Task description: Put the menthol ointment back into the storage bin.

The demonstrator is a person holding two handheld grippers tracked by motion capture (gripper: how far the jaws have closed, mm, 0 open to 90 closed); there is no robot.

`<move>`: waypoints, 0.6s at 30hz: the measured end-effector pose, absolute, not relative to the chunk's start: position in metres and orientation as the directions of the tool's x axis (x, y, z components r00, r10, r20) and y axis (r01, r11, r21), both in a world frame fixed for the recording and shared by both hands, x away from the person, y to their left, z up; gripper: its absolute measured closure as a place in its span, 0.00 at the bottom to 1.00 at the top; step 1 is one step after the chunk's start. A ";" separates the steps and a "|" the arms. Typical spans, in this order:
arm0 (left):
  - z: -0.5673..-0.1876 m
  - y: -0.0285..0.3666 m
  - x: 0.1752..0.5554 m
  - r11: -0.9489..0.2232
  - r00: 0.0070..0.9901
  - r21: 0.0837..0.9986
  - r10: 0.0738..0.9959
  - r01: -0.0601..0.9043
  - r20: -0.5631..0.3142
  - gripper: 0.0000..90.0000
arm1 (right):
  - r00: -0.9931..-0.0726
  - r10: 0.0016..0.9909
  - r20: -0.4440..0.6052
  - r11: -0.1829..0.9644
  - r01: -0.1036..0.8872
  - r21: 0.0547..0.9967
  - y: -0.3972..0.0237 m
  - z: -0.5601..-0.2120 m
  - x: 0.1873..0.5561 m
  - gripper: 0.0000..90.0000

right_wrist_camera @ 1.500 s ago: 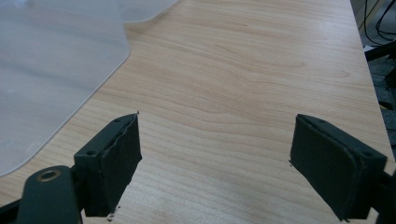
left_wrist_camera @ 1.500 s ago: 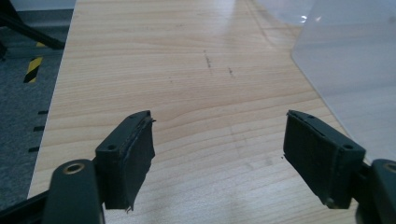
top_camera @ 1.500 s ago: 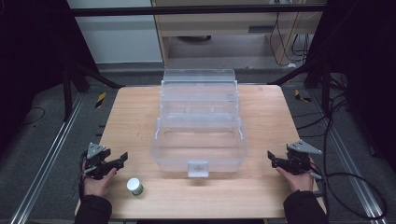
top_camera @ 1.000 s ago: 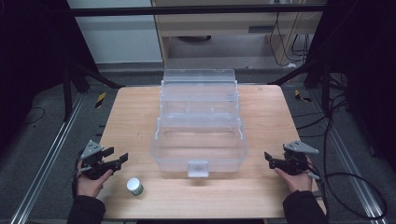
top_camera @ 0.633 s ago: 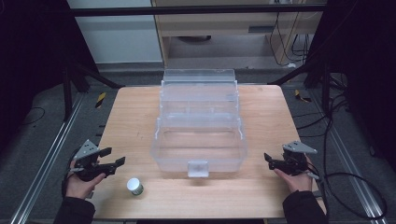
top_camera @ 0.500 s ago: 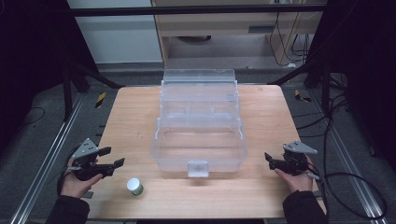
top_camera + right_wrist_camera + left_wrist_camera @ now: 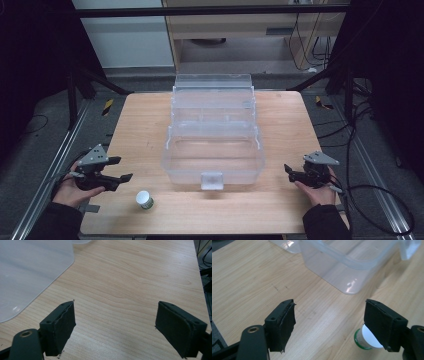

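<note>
A small white jar with a green rim [image 7: 144, 199] is seen standing upright on the wooden table [image 7: 135, 125], near the table's front edge and to the front-left of the clear plastic box [image 7: 213, 152], well apart from it. In the left gripper view the same jar [image 7: 368, 341] is partly hidden behind one black jaw, and nothing lies between the jaws.

The left gripper [image 7: 121, 169] is held in a hand [image 7: 75, 189] at the table's left edge, left of the box and just left of the jar; its jaws are spread wide and nothing is gripped. The right gripper [image 7: 288, 171] is held in the other hand [image 7: 317, 190] at the table's right side, to the right of the box's front corner; in the right gripper view its jaws are likewise spread wide over bare wood, with nothing between them, and a rounded corner of the box [image 7: 32, 272] is seen at the left.

The box is placed at the middle of the table, open, with a latch tab [image 7: 211, 180] on its front wall. Behind its deep front tub, stepped clear trays [image 7: 213, 102] are seen rising toward the table's far edge.
</note>
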State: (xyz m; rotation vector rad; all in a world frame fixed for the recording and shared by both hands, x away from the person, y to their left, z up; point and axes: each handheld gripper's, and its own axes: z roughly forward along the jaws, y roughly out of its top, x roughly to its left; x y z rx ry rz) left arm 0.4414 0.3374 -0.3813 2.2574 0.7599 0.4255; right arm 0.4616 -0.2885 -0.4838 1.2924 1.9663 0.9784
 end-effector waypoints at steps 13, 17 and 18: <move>-0.373 0.323 0.439 -0.728 0.859 0.600 0.495 0.330 0.129 0.29 | -0.354 0.932 -0.079 0.260 0.500 0.826 -0.290 -0.484 0.461 0.18; -0.375 0.317 0.439 -0.772 0.888 0.558 0.442 0.304 0.127 0.30 | -0.357 0.931 -0.080 0.265 0.505 0.822 -0.290 -0.485 0.462 0.18; -0.375 0.317 0.439 -0.772 0.888 0.558 0.442 0.304 0.127 0.30 | -0.357 0.931 -0.080 0.265 0.505 0.822 -0.290 -0.485 0.462 0.18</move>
